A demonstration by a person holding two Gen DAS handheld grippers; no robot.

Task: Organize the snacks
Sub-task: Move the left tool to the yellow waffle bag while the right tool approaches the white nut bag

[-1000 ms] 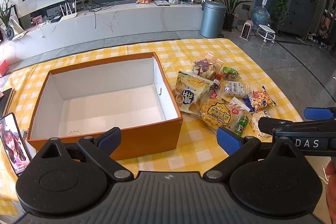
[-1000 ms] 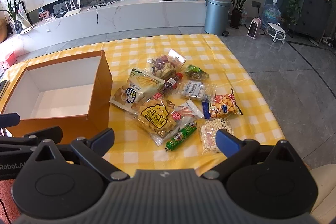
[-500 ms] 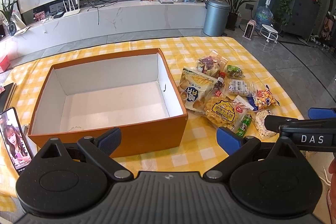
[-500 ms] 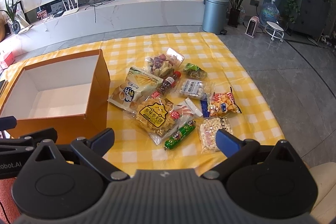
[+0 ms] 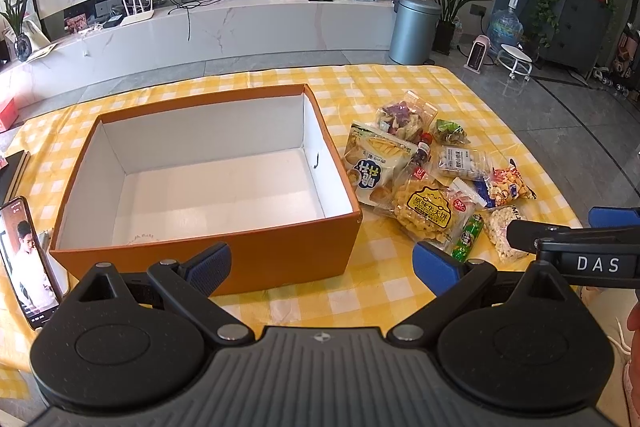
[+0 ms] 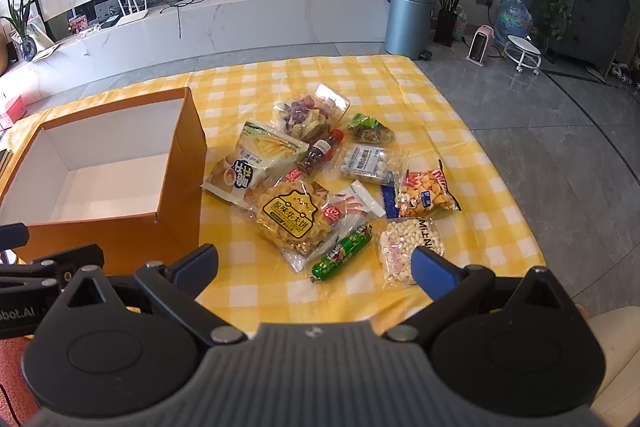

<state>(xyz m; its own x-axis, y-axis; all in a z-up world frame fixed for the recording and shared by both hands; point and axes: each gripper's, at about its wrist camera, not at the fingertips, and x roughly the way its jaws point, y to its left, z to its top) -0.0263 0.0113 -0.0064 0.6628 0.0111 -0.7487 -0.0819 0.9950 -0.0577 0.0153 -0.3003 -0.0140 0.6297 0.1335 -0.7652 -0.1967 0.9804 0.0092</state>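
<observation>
Beside "DAS"-marked right gripper (image 5: 576,227), left gripper (image 5: 322,263), both fingers wide, holding nothing.

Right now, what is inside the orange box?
The orange box holds no snacks: only its white floor and walls show, with a small dark mark on the right inner wall. Its near wall hides the closest strip of floor. The snack pile lies outside, to its right.
</observation>
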